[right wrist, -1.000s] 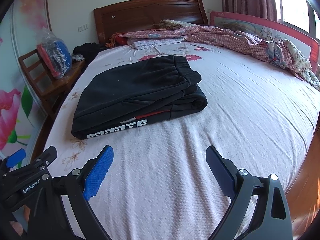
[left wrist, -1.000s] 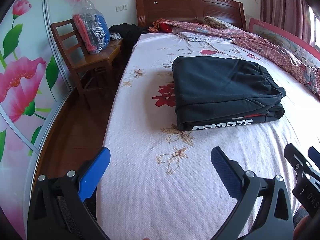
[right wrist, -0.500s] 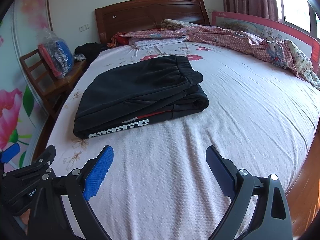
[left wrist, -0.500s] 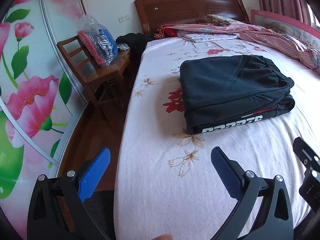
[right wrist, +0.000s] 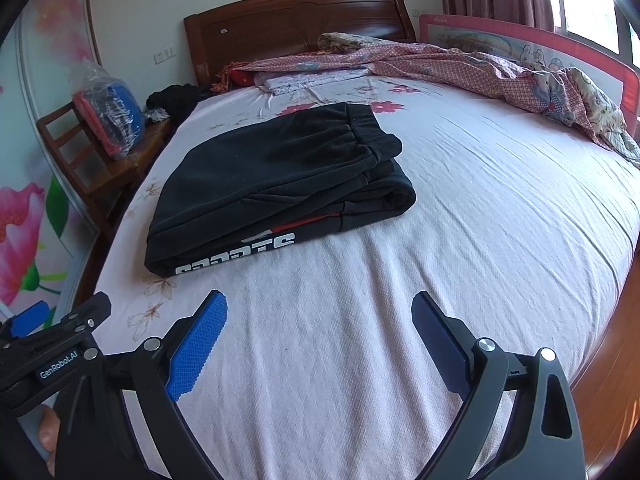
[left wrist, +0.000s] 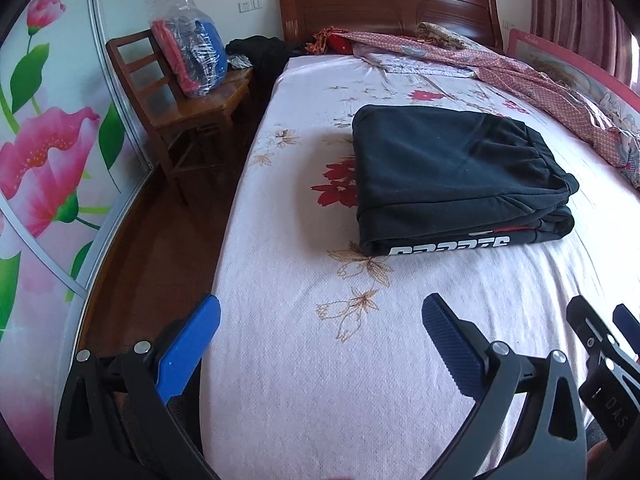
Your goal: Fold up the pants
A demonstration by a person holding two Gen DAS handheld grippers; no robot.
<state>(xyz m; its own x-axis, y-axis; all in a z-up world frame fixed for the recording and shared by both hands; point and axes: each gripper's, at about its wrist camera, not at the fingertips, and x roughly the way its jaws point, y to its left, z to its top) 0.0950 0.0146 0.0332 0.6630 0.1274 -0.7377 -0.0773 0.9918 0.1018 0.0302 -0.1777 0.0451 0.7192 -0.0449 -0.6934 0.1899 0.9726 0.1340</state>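
You've drawn both tools back toward the near edge of the bed [left wrist: 280, 400], left gripper [left wrist: 320, 320] and right gripper [right wrist: 320, 316] both spread wide and empty, while the black pants [right wrist: 272, 184] sit folded mid-mattress, so folding looks finished.

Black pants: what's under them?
The black pants lie folded on the floral bedsheet; red flower prints run under their edge. Anything beneath the stack is covered.
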